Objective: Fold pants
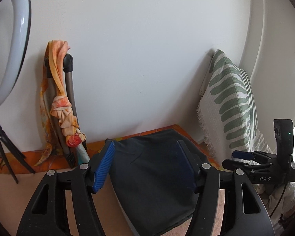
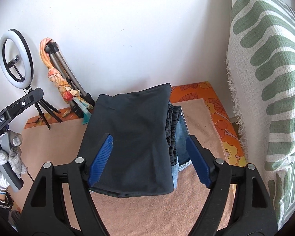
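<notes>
Both the left gripper (image 1: 145, 165) and right gripper (image 2: 149, 160) stand spread, holding nothing. The folded dark pants (image 2: 131, 137) hide most of the jeans (image 2: 182, 135) beneath.

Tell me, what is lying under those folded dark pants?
Under the dark pants, a blue denim piece peeks out along their right edge, all resting on a tan cloth. How far the denim reaches underneath is covered.
</notes>
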The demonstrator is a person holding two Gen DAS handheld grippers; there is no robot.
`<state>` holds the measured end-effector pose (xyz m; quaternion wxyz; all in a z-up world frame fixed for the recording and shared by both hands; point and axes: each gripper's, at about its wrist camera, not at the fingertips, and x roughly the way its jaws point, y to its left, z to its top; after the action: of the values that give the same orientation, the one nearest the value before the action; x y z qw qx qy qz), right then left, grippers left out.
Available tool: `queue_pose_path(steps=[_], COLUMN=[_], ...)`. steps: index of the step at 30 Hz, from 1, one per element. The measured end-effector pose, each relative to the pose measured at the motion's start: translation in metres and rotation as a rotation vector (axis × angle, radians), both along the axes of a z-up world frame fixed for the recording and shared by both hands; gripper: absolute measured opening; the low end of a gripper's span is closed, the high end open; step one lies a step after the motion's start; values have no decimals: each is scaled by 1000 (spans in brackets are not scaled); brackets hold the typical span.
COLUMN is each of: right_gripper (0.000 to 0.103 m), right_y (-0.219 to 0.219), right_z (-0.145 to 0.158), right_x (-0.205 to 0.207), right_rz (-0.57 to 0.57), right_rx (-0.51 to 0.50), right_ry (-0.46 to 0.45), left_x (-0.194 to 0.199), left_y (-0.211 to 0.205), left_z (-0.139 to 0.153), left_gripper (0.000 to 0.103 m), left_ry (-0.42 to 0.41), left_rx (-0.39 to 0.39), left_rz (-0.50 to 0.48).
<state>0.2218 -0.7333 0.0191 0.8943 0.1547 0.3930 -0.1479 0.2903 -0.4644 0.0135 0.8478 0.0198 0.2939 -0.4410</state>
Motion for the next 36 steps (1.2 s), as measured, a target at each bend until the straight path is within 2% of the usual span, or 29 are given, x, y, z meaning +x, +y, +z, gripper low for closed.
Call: queue_pose_path(steps=[5, 12, 18, 21, 28, 30, 34, 36], right_gripper=[87, 91, 101, 102, 103, 103, 103, 103], right_y=[24, 56, 93, 114, 168, 179, 194, 199], right_z=[19, 34, 49, 53, 53, 51, 45, 41], right_x=[-23, -53, -79, -89, -107, -110, -116, -117], right_rz=[-16, -64, -99, -103, -92, -88, -89, -85], right_rx=[-49, -81, -111, -116, -207, -215, -221, -219], right_ry=[-32, -52, -102, -114, -124, -130, -149, -153], left_x=[-31, -70, -100, -112, -136, -142, -152, -154], left_y=[29, 69, 106, 127, 171, 182, 198, 203], left_z=[17, 29, 33, 33, 25, 22, 15, 11], left_gripper=[79, 81, 83, 84, 84, 88, 102, 102], left_ry=[-58, -70, -101, -106, -140, -152, -184, -199], left_rx=[-2, -25, -18, -24, -23, -25, -28, -24], left_rz=[8, 17, 36, 28, 51, 66, 102, 129])
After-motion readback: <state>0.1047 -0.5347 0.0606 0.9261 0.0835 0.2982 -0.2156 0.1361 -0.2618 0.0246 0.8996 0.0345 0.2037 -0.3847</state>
